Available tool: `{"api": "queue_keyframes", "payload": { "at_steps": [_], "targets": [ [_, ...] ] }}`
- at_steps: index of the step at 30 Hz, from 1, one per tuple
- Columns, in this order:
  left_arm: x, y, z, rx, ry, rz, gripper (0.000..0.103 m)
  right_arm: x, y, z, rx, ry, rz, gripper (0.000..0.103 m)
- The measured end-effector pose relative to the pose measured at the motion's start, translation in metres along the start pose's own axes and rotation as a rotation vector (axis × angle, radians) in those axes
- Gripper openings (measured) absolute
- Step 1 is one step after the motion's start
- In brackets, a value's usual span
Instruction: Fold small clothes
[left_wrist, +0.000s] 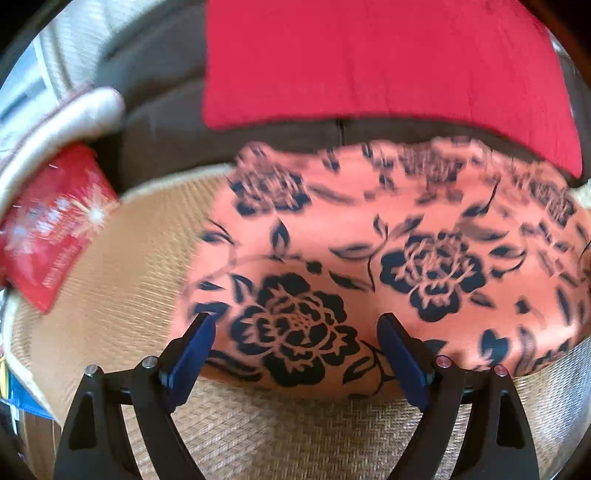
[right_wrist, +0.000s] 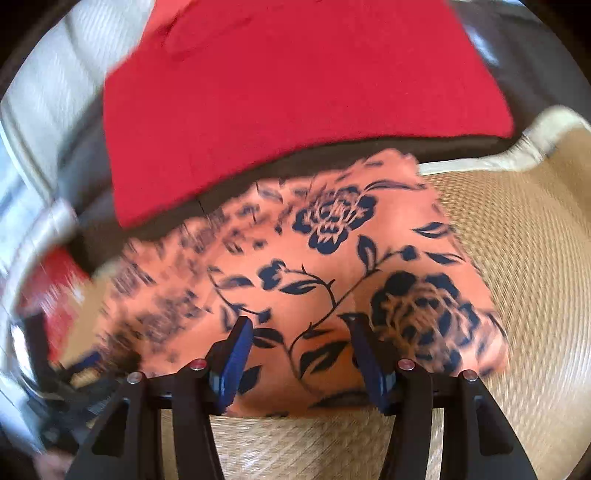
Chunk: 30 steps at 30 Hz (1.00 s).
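Observation:
An orange garment with a black flower print (left_wrist: 369, 251) lies spread flat on a woven straw mat (left_wrist: 122, 288). My left gripper (left_wrist: 295, 317) is open and empty, its blue fingers over the garment's near edge, either side of a large flower. My right gripper (right_wrist: 301, 319) is also open and empty, over the near edge of the same garment (right_wrist: 325, 258), above a stem and leaves. In the right wrist view the left gripper shows blurred at the lower left. Whether the fingers touch the cloth I cannot tell.
A red cloth (left_wrist: 369, 62) lies on a dark brown cushion (left_wrist: 166, 122) behind the garment; it also shows in the right wrist view (right_wrist: 288, 92). A red printed packet (left_wrist: 51, 229) lies at the left on the mat. The mat (right_wrist: 524, 258) extends right with a pale border.

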<state>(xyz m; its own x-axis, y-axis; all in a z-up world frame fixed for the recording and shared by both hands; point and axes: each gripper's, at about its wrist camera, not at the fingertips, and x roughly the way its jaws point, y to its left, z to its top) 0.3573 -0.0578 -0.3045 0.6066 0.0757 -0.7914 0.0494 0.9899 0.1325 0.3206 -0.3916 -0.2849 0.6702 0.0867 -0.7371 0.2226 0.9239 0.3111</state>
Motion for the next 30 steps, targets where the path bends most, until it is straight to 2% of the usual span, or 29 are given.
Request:
{"api": "queue_keyframes", "payload": {
  "at_steps": [4, 7, 11, 13, 14, 16, 19, 21, 24, 28, 30],
  "targets": [
    [-0.047, 0.015, -0.007, -0.066, -0.124, -0.035, 0.091, -0.038, 0.001, -0.007, -0.020, -0.132, -0.025, 0.059],
    [-0.070, 0.025, -0.010, -0.101, -0.198, -0.055, 0.094, -0.052, 0.007, -0.005, -0.042, -0.174, -0.021, 0.062],
    [-0.082, 0.026, -0.009, -0.088, -0.247, -0.010, 0.095, -0.032, 0.008, -0.003, -0.046, -0.109, -0.060, 0.064],
    [-0.086, 0.025, -0.006, -0.090, -0.239, -0.022, 0.095, -0.023, 0.003, -0.003, -0.026, -0.070, -0.070, 0.064],
    [-0.091, 0.026, -0.005, -0.093, -0.240, -0.021, 0.095, -0.024, 0.003, -0.003, -0.018, -0.078, -0.067, 0.064],
    [-0.101, 0.028, -0.006, -0.100, -0.255, -0.006, 0.095, -0.034, 0.005, -0.003, -0.017, -0.126, -0.052, 0.064],
    [-0.119, 0.029, -0.009, -0.101, -0.274, -0.036, 0.095, -0.060, 0.006, -0.005, -0.016, -0.183, -0.029, 0.064],
    [-0.127, 0.030, -0.012, -0.100, -0.271, -0.080, 0.096, -0.074, 0.008, -0.007, -0.005, -0.183, 0.025, 0.064],
    [-0.139, 0.032, -0.019, -0.103, -0.256, -0.137, 0.096, -0.096, 0.013, -0.006, -0.032, -0.203, 0.022, 0.065],
    [-0.172, 0.037, -0.025, -0.108, -0.298, -0.134, 0.096, -0.123, 0.005, 0.002, 0.023, -0.180, 0.110, 0.066],
    [-0.186, 0.040, -0.024, -0.107, -0.318, -0.118, 0.096, -0.145, 0.001, 0.005, 0.047, -0.180, 0.183, 0.074]
  ]
}}
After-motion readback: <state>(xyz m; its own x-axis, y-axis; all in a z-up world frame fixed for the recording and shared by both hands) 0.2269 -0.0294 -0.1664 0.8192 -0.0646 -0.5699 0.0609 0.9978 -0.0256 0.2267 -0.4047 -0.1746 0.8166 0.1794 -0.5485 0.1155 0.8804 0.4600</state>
